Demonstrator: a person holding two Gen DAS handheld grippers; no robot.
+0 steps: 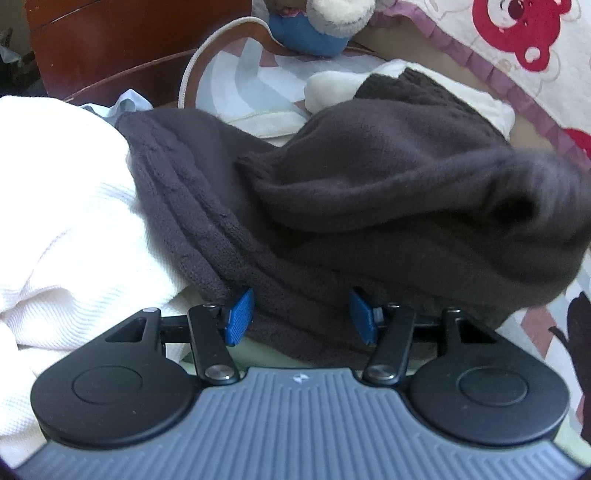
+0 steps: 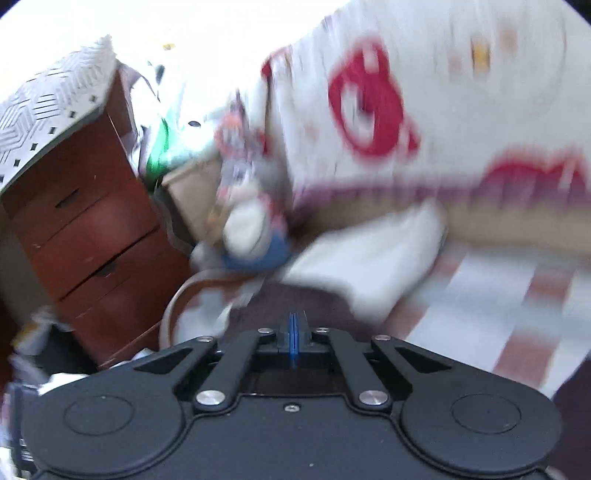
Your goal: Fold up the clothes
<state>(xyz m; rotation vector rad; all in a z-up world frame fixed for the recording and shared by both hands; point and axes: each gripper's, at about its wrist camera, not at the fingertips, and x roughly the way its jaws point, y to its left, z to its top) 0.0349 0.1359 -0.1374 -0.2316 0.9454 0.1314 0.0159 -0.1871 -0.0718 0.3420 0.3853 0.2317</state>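
Lying bunched across the patterned bedsheet (image 1: 532,325), dark brown knit sweater (image 1: 369,192), long axis running left to right through the left wrist view, cable-knit hem nearest the camera, bulk humped up toward the right. Straddling that near hem now, left gripper (image 1: 302,317), blue pads (image 1: 240,314) partway apart with the knit edge between them; pressing or not, cannot tell. Butting against the sweater's left end, white ribbed garment (image 1: 62,221). Beyond, blue-and-cream plush toy (image 1: 314,26), plus cream quilt with red bears (image 1: 517,40) upper right. Over on the right wrist view, heavy blur: right gripper (image 2: 293,338) pinched fully together, nothing visible between the pads, dark fabric just ahead, wooden drawer unit (image 2: 85,236) off left.
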